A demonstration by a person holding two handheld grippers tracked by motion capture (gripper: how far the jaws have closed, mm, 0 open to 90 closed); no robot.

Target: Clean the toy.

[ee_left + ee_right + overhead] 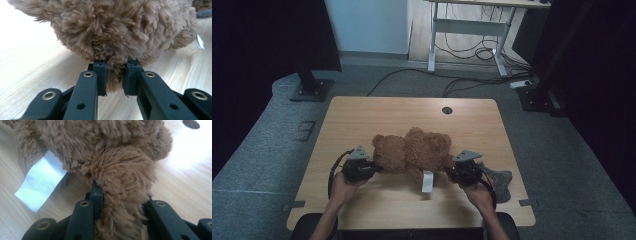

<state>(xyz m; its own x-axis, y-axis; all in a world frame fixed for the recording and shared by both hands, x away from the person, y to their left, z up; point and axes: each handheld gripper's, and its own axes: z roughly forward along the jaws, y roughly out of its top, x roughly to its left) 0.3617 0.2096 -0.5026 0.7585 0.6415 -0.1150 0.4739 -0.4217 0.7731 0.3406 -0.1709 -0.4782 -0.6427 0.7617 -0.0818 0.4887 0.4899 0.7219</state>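
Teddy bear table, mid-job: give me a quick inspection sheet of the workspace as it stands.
Surface: wooden table, grommet hole near the far edge.
Job's things: brown teddy bear lying across the middle, white label sticking out toward the person.
Clutter: grey cloth by the right hand.
Grippers: left gripper pinches fur at one end of the bear; right gripper clamps a furry limb at the other end.
Cables: floor cables beyond the table.
Surroundings: grey carpet, desk frame behind.
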